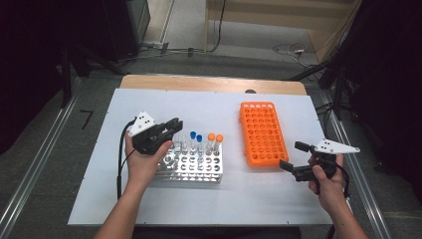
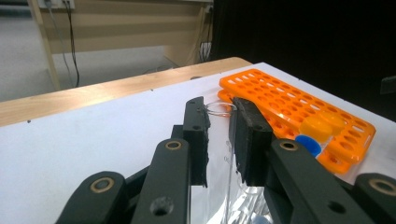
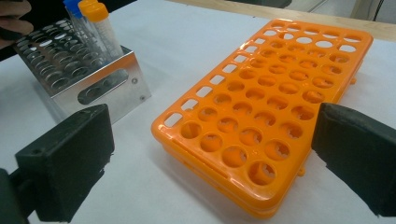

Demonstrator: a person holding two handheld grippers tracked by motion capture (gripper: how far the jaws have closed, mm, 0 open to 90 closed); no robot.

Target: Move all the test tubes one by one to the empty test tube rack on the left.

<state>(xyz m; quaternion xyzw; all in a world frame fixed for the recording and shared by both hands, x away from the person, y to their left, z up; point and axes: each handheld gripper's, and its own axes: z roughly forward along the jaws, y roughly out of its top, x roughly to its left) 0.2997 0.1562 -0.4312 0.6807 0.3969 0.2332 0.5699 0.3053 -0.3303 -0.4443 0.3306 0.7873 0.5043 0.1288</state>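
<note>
Transfer of tubes from the metal rack (image 1: 191, 167) to the orange rack (image 1: 263, 133) is judged to be at its very start: every hole of the orange rack is seen empty, and the capped tubes are all standing in the metal rack.

At the left of the table (image 1: 99, 199), the left gripper (image 1: 175, 125) is held over the far left corner of the metal rack, and its jaws are closed on a clear uncapped tube (image 2: 218, 140). The tube is upright, its open rim (image 2: 220, 108) showing just above the pads; whether its foot is seated in its hole or already lifted cannot be told. The tube is transparent and thin-walled, with faint markings on its side, and nothing can be made out inside it.

Just to its right, two blue-capped tubes (image 1: 196, 141) and two orange-capped tubes (image 1: 215, 142) are lined along the far row. Right of centre, the orange rack is lying flat, well apart from the metal one.

At the near right, the right gripper (image 1: 292, 156) is held with its jaws spread wide and nothing between them, pointed towards the orange rack.
</note>
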